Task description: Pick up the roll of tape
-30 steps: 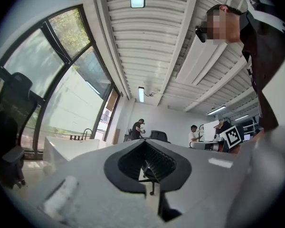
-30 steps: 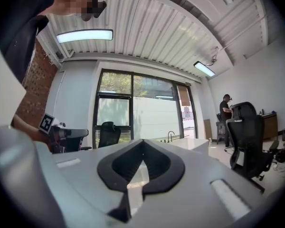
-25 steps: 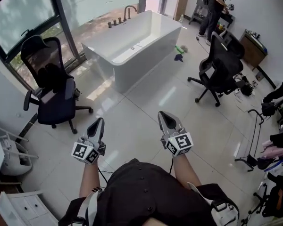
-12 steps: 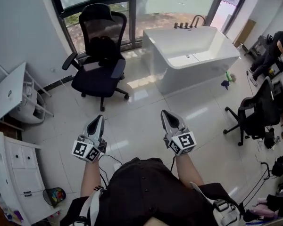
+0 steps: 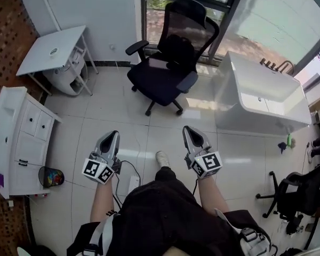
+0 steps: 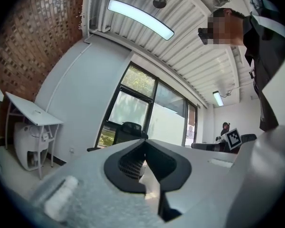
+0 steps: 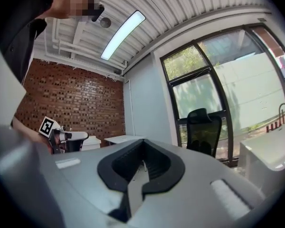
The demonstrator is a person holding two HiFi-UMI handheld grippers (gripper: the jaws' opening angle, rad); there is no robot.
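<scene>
White tiled floor (image 5: 122,127) is filling the head view, with a brick wall running down the left edge. Starting at the floor's left edge, a white cabinet (image 5: 21,137) is standing against the brick, and a small bin (image 5: 50,176) is sitting at its near corner. Beyond it, in the far left corner, a white table (image 5: 53,49) is sheltering something pale underneath.

Moving in, the left gripper (image 5: 111,137) is pointing out level over the floor, jaws clenched together on nothing. Just below it a cable is trailing to a power strip (image 5: 133,184), right by the person's shoe (image 5: 161,158). The right gripper (image 5: 190,132) is doing the same: jaws pressed together, empty. Ahead, a black chair (image 5: 170,73) is standing by the window, and a white tub (image 5: 256,100) is lying along the right side.

The tape? It is not showing in any view, so the search is not yet over.

The risks, as I'm reading them: that cable by the feet is inviting a snag or a trip. And both grippers, closed as they are, would be knocking a roll away rather than taking it unless they open first.
</scene>
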